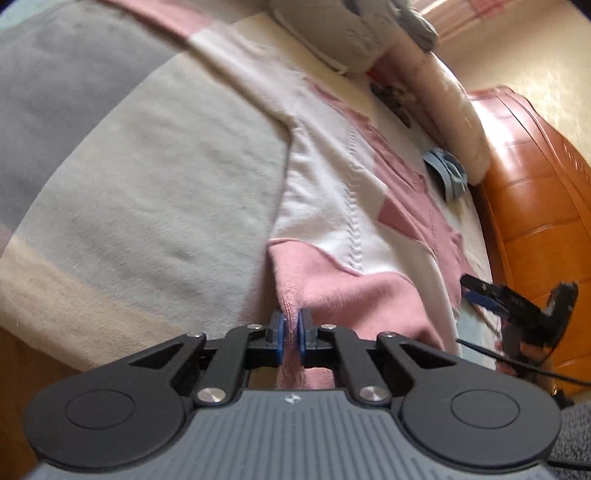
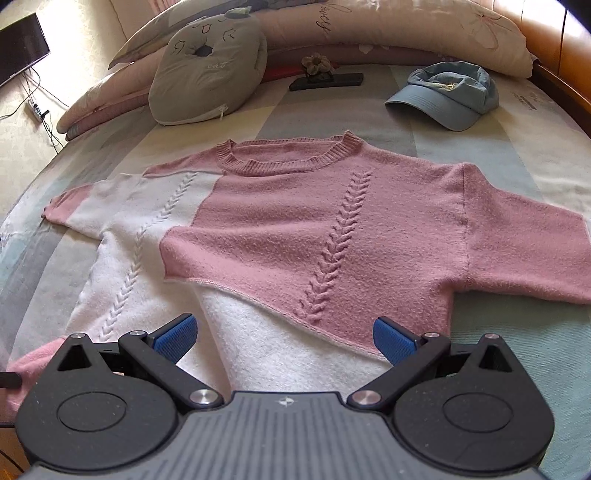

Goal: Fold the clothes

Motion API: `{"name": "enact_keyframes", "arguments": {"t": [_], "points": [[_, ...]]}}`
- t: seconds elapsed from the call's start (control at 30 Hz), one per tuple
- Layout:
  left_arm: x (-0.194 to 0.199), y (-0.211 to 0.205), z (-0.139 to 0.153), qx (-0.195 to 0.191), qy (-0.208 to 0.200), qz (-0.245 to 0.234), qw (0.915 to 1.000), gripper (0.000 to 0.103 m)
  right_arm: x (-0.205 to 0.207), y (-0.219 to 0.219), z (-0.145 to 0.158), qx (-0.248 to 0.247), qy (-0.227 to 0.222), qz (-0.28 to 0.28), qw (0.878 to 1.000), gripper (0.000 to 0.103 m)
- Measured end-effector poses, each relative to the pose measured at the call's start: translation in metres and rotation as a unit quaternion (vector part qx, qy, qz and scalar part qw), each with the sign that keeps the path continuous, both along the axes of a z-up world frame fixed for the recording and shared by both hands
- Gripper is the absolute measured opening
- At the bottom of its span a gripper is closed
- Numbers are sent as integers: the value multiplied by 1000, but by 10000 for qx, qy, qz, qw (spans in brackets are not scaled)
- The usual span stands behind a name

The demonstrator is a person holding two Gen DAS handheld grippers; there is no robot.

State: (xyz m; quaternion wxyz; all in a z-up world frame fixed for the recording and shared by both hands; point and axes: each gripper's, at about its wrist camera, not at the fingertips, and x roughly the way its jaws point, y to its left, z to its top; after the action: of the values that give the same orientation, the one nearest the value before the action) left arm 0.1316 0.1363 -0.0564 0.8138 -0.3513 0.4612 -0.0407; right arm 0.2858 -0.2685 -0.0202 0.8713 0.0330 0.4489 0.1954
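Observation:
A pink and white knit sweater [image 2: 295, 229] lies spread flat on the bed, collar at the far side and sleeves out to both sides. My left gripper [image 1: 291, 325] is shut on a pink corner of the sweater's [image 1: 332, 206] hem, and a ridge of fabric runs up from its blue pads. My right gripper [image 2: 284, 328] is open above the near hem, blue pads wide apart with nothing between them. In the left wrist view the right gripper [image 1: 471, 290] shows at the sweater's far edge.
A blue cap [image 2: 447, 96] lies beyond the right sleeve. A grey cat pillow [image 2: 207, 70], a dark phone [image 2: 327, 81] and long pillows [image 2: 406, 33] line the head of the bed. The wooden bed frame [image 1: 535, 184] borders the striped sheet [image 1: 147, 184].

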Motion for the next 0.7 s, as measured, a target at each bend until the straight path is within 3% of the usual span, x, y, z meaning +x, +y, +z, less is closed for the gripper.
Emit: {"name": "enact_keyframes", "arguments": {"t": [0.2, 0.3, 0.37, 0.43, 0.6, 0.7], "points": [[2, 8, -23, -171, 253, -169, 9994, 8, -10, -4, 3, -66, -32, -69, 9999, 103], [-3, 9, -36, -316, 356, -222, 9986, 25, -16, -10, 1, -81, 12, -194, 9998, 103], [-6, 9, -37, -344, 265, -251, 9987, 21, -21, -14, 0, -72, 38, -263, 9996, 103], [-4, 7, -33, -295, 163, -306, 9990, 3, -25, -18, 0, -70, 55, -321, 9994, 103], [-14, 20, -2, 2, -135, -263, 9996, 3, -37, -29, 1, -178, 23, -467, 9987, 103], [-21, 29, -1, 231, 137, -283, 9992, 4, -42, -40, -2, -264, 55, -575, 9980, 103]]}}
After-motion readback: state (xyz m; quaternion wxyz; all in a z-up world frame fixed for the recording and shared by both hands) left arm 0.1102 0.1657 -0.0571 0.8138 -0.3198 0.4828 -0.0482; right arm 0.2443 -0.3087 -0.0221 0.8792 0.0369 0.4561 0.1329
